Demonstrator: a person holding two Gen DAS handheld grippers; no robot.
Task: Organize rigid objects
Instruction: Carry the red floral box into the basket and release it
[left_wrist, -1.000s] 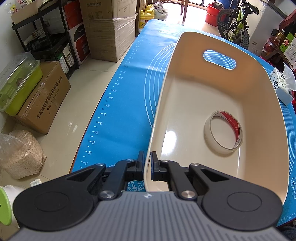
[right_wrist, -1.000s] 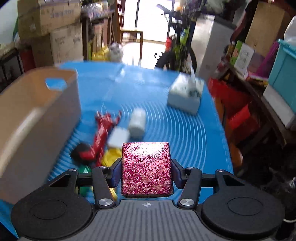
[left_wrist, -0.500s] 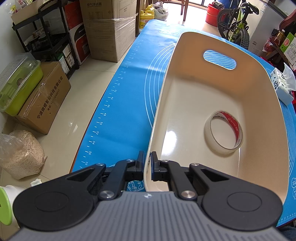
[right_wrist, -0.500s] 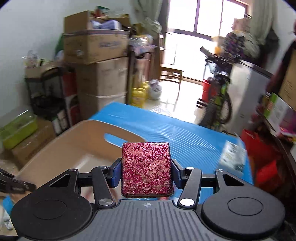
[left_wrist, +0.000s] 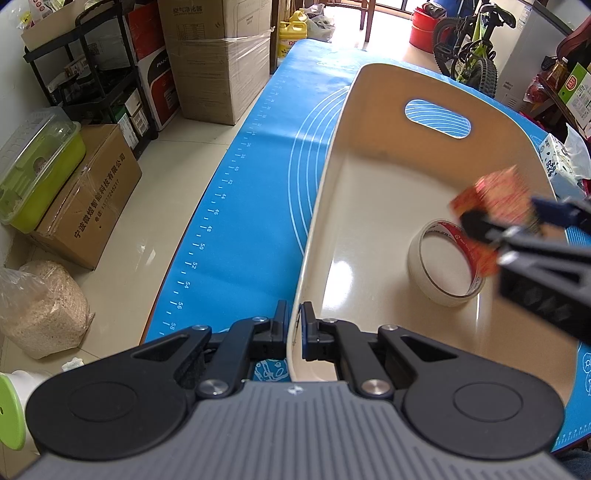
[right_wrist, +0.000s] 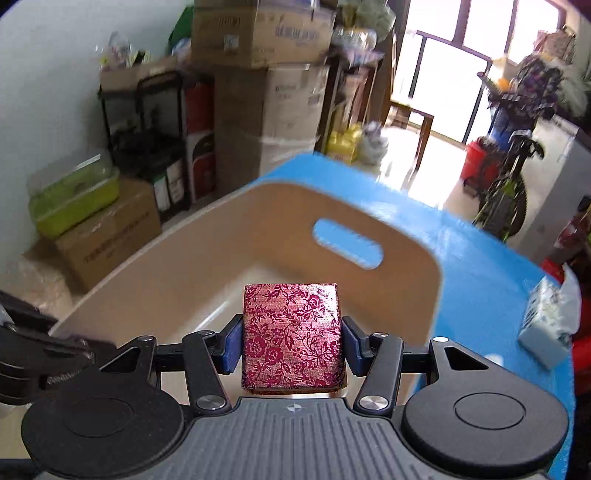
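Observation:
A cream plastic bin (left_wrist: 373, 192) with a handle slot stands on the blue mat (left_wrist: 258, 206). My left gripper (left_wrist: 294, 326) is shut on the bin's near-left rim. A roll of clear tape (left_wrist: 445, 264) lies on the bin floor. My right gripper (right_wrist: 291, 341) is shut on a red floral box (right_wrist: 291, 336) and holds it above the bin (right_wrist: 221, 258). In the left wrist view the right gripper (left_wrist: 513, 221) comes in from the right with the box (left_wrist: 495, 199), blurred, just over the tape.
A tissue pack (right_wrist: 546, 325) lies on the mat to the bin's right. Cardboard boxes (left_wrist: 218, 55), a black shelf (left_wrist: 92, 74) and a green lidded container (left_wrist: 37, 166) stand on the floor to the left. A bicycle (left_wrist: 469, 48) stands beyond the table.
My right gripper has carried the floral box left from the pile of objects to above the bin, and it now shows in the left wrist view. My left gripper has not moved.

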